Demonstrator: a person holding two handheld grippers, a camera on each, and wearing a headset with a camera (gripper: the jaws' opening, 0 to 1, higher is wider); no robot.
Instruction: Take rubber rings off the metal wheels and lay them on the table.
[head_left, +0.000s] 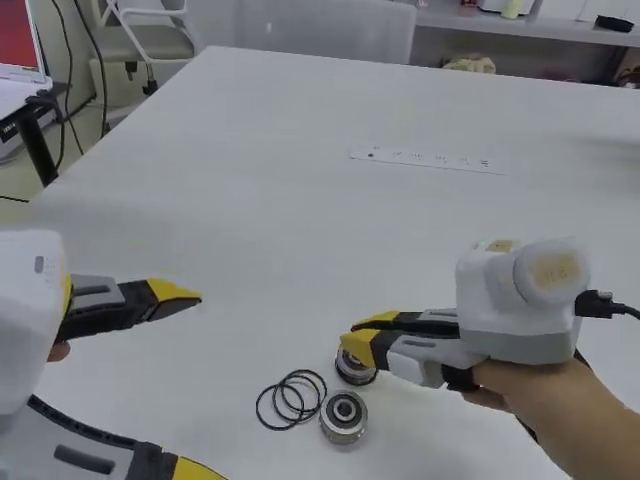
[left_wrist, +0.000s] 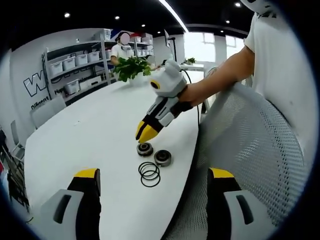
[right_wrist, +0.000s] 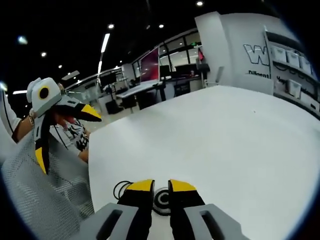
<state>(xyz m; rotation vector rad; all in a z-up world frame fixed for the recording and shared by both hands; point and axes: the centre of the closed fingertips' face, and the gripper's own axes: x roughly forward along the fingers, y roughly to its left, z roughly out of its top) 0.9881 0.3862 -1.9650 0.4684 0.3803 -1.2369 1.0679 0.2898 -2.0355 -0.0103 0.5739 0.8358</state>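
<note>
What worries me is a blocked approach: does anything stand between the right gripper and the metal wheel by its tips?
Nothing visible does. The right gripper, jaws shut, hangs just above that metal wheel; the loose rubber rings and the second wheel lie off to one side.

On the table (head_left: 300, 200) lie two metal wheels, one (head_left: 344, 416) close to its near edge and the other (head_left: 356, 370) just behind it. Beside them on the table lies a cluster of overlapping rubber rings (head_left: 291, 398): three, as far as the overlap lets them be counted. One flat white strip (head_left: 427, 159) lies far back on the table. Two grippers are over the table, left (head_left: 197, 382) and right (head_left: 362, 337).
</note>
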